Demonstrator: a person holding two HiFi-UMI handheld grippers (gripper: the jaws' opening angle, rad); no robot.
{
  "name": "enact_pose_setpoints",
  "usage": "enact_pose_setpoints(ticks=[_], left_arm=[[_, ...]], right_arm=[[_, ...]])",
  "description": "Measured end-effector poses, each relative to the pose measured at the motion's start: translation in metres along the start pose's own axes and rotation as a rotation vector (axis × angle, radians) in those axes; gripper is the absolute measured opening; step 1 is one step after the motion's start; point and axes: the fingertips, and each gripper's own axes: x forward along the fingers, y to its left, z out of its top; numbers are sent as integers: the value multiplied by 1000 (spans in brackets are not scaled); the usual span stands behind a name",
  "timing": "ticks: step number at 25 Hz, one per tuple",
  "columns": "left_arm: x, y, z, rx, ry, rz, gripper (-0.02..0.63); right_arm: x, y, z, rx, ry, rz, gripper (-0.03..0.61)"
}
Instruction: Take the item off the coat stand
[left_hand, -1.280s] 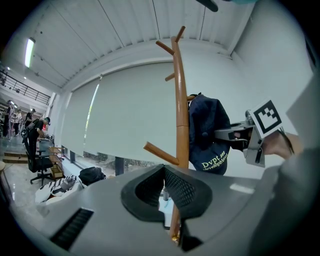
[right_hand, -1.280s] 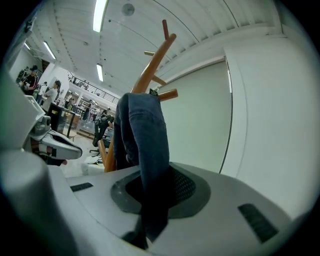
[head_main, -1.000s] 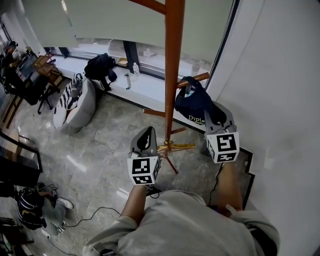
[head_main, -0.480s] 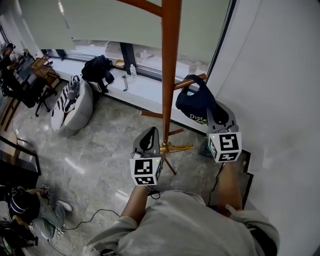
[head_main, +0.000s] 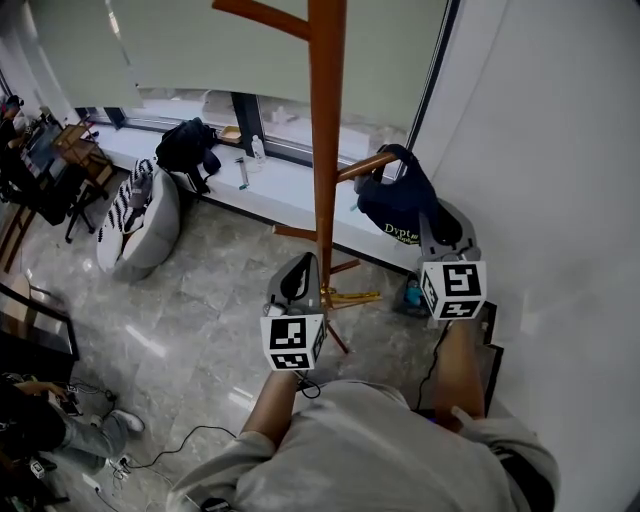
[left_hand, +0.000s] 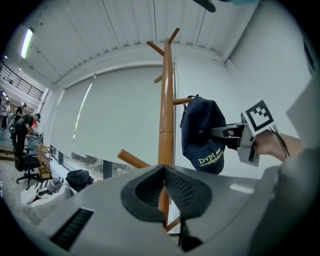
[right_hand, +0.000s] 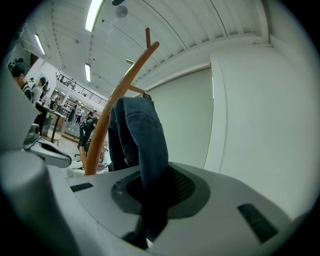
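A tall wooden coat stand (head_main: 324, 150) rises in front of me. A navy cap (head_main: 400, 205) with pale lettering hangs by its strap from the tip of a right-hand peg (head_main: 362, 168). My right gripper (head_main: 432, 228) is shut on the cap's lower edge; in the right gripper view the dark fabric (right_hand: 145, 145) runs down between the pads. My left gripper (head_main: 297, 278) is shut with nothing in it, low beside the pole. From the left gripper view the cap (left_hand: 202, 135) shows to the right of the pole (left_hand: 166, 110).
A white wall (head_main: 560, 150) stands close on the right. Along the window ledge (head_main: 290, 175) lie a black bag (head_main: 187, 147) and a bottle. A striped beanbag (head_main: 140, 222) sits at left, with cables on the marble floor and people at desks beyond.
The right gripper and cap have shifted slightly up and outward, bringing the strap to the peg's tip. The head view has tilted a little. The left gripper has kept its place.
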Motion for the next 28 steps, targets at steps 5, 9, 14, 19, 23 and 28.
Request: enact_pose_setpoints(ticks=[5,9,14,19,23,28], left_arm=[[4,-9,0,0,0,-17,11],[9,-23,-3,1,7,-42,11],[18,-47,-10,-5,33,-98,11],[25,-71,-27,-10,80,-167,11],[29,-99,-45,-7,132,-255,11],[37,-157,-68,17,147,-385,11]], right_arm=[[-7,-22,-12,40,27,-48,48],[-18,-33,-25,54,42,-74,48],[-35,-42,-49,77,70,-99,48],[-61,-38,-85,127,118,-125,48],[-97,-39,-111,162,160,-182,48],[-150,-53,-151,186,200,-273,48]])
